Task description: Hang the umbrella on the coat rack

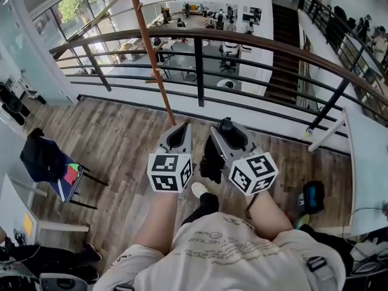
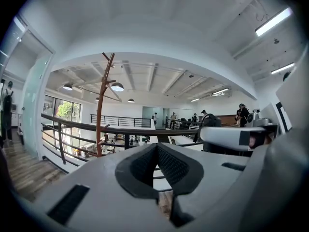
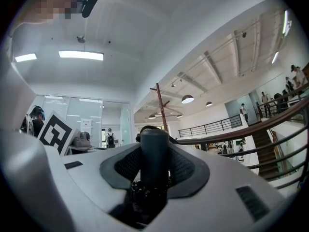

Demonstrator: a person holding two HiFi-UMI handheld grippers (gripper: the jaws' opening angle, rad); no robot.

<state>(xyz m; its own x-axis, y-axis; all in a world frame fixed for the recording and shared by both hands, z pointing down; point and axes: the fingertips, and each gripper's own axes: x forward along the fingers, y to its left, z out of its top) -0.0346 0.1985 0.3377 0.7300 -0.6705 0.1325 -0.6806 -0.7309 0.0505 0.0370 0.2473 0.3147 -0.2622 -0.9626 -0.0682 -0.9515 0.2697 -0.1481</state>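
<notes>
Item: compact black folded umbrella (image 1: pixel 211 161), cylindrical dark handle uppermost, canopy bundle hanging below. Location: in the right gripper (image 1: pixel 228 130), whose textured pads pinch the handle from both sides; the right gripper view shows the handle (image 3: pixel 154 149) upright between the jaws, with what may be a thin strap loop arching at its top. Left gripper (image 1: pixel 177 136): jaws pressed together, nothing between them, held just beside the right one. Destination: slender reddish-brown wooden coat rack (image 1: pixel 151 53), a single pole with slanted branch pegs high up, standing on the plank floor (image 1: pixel 121 138) just ahead of both grippers and close against the dark curved metal railing (image 1: pixel 200 41) of the mezzanine. Status: umbrella not yet hung and apart from the rack. Hazards, as judged: the pegs sit high and slant, so a strap or handle hooked shallowly would likely slide off on release; with the grip on the handle itself, little of it is free to catch a peg; a push against the thin pole could rock it; an umbrella dropped here might go past the railing to the level below.
</notes>
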